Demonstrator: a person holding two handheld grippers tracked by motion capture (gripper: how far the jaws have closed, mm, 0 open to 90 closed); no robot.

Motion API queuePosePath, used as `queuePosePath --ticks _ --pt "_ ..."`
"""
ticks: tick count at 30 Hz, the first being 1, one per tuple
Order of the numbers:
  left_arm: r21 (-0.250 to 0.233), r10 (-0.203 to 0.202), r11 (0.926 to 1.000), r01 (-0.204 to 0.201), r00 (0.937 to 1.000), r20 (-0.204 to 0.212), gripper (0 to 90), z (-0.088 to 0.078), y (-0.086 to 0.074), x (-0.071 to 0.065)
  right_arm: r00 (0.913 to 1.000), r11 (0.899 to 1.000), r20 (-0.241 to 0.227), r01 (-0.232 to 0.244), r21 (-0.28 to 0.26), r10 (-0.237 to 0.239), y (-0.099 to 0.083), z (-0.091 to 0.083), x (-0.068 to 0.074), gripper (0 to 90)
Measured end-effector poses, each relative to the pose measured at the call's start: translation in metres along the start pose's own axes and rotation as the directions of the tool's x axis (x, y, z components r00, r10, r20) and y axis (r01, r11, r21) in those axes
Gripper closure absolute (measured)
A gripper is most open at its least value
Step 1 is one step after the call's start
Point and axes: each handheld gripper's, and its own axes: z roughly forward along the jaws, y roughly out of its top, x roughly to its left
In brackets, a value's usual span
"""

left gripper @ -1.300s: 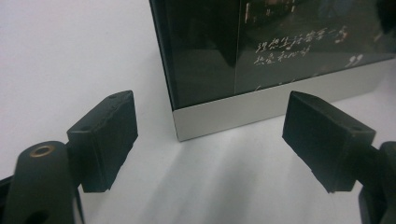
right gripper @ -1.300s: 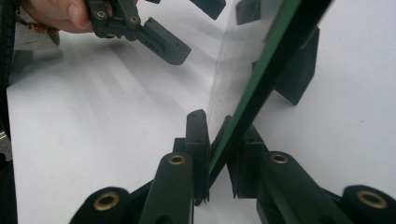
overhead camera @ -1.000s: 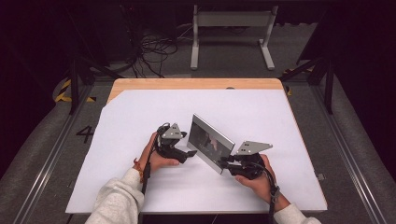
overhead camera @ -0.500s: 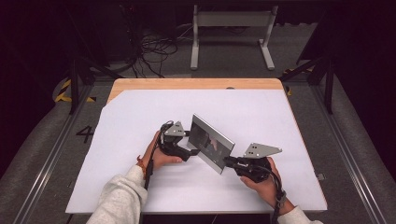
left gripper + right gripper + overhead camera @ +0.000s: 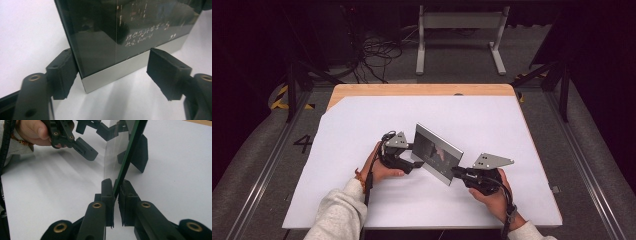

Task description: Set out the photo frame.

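Two grippers on one upright glass photo frame [image 5: 438, 155] at table centre
Right gripper [image 5: 116, 191] pinches its 4 o'clock edge; left gripper [image 5: 112, 72], jaws just closing, straddles the 9 o'clock corner unclamped: square pads before squeezing, keep frame vertical

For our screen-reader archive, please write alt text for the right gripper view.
The right claw pinches the thin edge of an upright dark glass-fronted picture frame on a white table sheet; beyond, the left claw reaches toward the frame's far end.
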Motion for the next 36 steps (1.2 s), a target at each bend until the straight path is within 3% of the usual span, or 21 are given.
queuePosePath --ticks 9,11,15,20,23,36 --pt "0.015 0.012 0.9998 -0.012 0.9999 -0.003 43.5 -0.013 -0.006 0.002 0.9999 1.0 0.01 0.001 0.001 -0.001 0.002 0.003 -0.003 83.5" --pt "0.0 0.001 1.0 -0.001 1.0 -0.005 38.2 -0.011 -0.006 0.006 0.9998 1.0 0.018 -0.004 0.003 0.004 0.003 0.002 -0.002 83.4" --pt "-0.047 -0.029 0.9984 0.029 0.9995 0.011 36.5 -0.008 -0.006 0.014 0.9997 1.0 0.022 0.004 0.01 -0.004 0.004 0.001 0.0 83.6" --pt "-0.048 -0.017 0.9987 0.018 0.9995 0.027 35.6 -0.003 -0.005 0.013 0.9994 1.0 0.032 0.01 0.022 -0.011 0.005 0.001 -0.001 82.4" --pt "-0.036 -0.016 0.9992 0.017 0.9994 0.031 40.0 0.0 -0.002 0.009 0.9986 0.999 0.045 0.027 0.03 -0.029 0.005 -0.001 0.001 83.0" --pt "0.01 -0.006 0.9999 0.007 0.9989 -0.047 52.6 -0.009 -0.006 -0.006 0.9979 1.0 0.064 0.013 0.02 -0.015 0.004 0.0 -0.002 83.1"
